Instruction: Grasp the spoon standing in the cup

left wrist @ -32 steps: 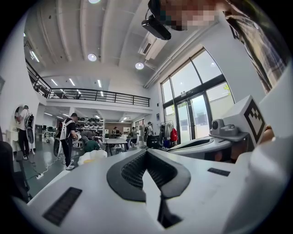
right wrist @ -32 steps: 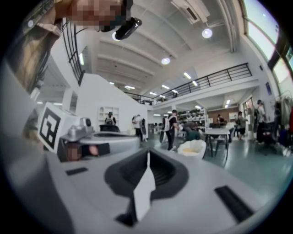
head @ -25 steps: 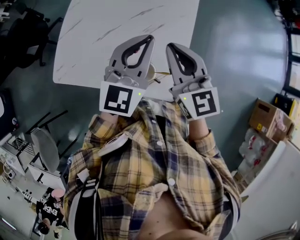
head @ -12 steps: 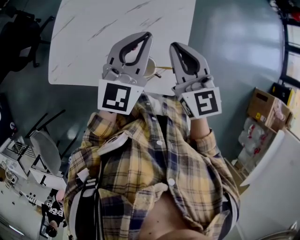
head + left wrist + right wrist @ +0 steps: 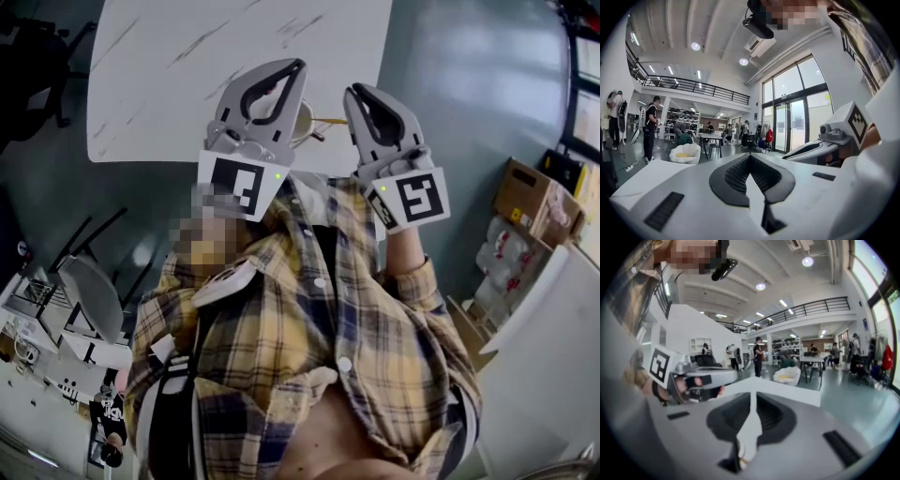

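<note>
My left gripper (image 5: pixel 296 67) and right gripper (image 5: pixel 352 92) both have jaws pressed together, empty; the cup (image 5: pixel 303 122) holding the spoon (image 5: pixel 328 121) stands near the table (image 5: pixel 187 75) edge, between them; approaching unopened, I judge, risks knocking the cup over or off that edge.

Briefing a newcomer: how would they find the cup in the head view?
Start at the white marbled table. By its near edge, between left gripper and right gripper, a pale round cup peeks out. Only it has a thin yellowish spoon handle sticking out.
</note>
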`<control>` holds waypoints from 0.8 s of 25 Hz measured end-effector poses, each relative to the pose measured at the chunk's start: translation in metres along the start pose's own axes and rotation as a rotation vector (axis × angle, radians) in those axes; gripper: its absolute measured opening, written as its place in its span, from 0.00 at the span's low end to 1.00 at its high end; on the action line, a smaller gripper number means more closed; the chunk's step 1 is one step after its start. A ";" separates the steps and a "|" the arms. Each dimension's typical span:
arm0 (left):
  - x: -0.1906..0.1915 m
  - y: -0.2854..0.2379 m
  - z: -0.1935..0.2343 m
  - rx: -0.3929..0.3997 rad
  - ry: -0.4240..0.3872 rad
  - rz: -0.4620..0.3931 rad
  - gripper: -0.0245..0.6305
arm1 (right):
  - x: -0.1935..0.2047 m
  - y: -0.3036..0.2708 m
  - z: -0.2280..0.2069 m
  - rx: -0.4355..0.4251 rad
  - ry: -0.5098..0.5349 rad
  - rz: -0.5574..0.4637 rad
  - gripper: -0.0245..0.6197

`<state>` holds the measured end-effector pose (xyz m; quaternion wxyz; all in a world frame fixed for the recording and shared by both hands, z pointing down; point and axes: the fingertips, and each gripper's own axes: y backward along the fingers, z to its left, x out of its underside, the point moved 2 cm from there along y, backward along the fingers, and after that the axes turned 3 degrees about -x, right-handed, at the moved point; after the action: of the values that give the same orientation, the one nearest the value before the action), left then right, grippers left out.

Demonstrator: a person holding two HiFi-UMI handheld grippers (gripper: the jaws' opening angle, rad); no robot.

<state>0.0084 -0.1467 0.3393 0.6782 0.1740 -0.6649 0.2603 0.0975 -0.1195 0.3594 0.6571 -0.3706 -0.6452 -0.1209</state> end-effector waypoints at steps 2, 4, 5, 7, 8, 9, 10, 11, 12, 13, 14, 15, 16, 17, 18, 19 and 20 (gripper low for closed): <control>0.005 -0.001 -0.003 0.008 0.006 0.007 0.06 | 0.009 -0.001 -0.001 0.002 -0.017 0.022 0.09; 0.009 -0.002 -0.005 0.018 0.011 0.014 0.06 | 0.018 -0.001 -0.001 0.002 -0.035 0.043 0.10; 0.011 -0.002 -0.007 0.022 0.014 0.018 0.06 | 0.022 -0.001 -0.001 0.000 -0.045 0.053 0.10; 0.014 -0.002 -0.009 0.030 0.021 0.025 0.06 | 0.031 -0.002 -0.001 -0.009 -0.068 0.077 0.13; 0.016 -0.002 -0.009 0.033 0.023 0.027 0.06 | 0.036 -0.003 0.000 -0.016 -0.080 0.090 0.17; 0.017 -0.002 -0.009 0.035 0.026 0.030 0.06 | 0.042 -0.004 0.000 -0.022 -0.092 0.104 0.21; 0.019 -0.002 -0.010 0.036 0.027 0.033 0.06 | 0.047 -0.005 0.000 -0.027 -0.103 0.116 0.23; 0.020 -0.002 -0.010 0.038 0.029 0.036 0.06 | 0.052 -0.006 0.000 -0.029 -0.113 0.128 0.24; 0.022 -0.002 -0.010 0.040 0.030 0.040 0.06 | 0.057 -0.007 0.001 -0.032 -0.122 0.139 0.25; 0.023 -0.002 -0.010 0.042 0.030 0.044 0.06 | 0.061 -0.008 0.001 -0.034 -0.131 0.150 0.26; 0.024 -0.002 -0.010 0.044 0.029 0.046 0.06 | 0.066 -0.008 0.002 -0.035 -0.140 0.161 0.27; 0.025 -0.002 -0.010 0.046 0.029 0.048 0.06 | 0.070 -0.008 0.002 -0.037 -0.148 0.171 0.28; 0.027 -0.001 -0.010 0.046 0.030 0.050 0.06 | 0.074 -0.009 0.003 -0.038 -0.156 0.180 0.28; 0.028 -0.001 -0.010 0.046 0.032 0.052 0.06 | 0.078 -0.009 0.003 -0.040 -0.163 0.190 0.29; 0.028 -0.001 -0.009 0.045 0.033 0.055 0.06 | 0.082 -0.009 0.003 -0.041 -0.170 0.199 0.29; 0.030 -0.001 -0.009 0.044 0.034 0.057 0.06 | 0.086 -0.010 0.003 -0.043 -0.178 0.208 0.30; 0.031 -0.001 -0.008 0.043 0.034 0.059 0.06 | 0.090 -0.010 0.002 -0.044 -0.185 0.215 0.30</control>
<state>0.0149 -0.1391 0.3694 0.6776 0.1640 -0.6523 0.2973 0.1020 -0.0968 0.4467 0.5956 -0.4617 -0.6567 -0.0293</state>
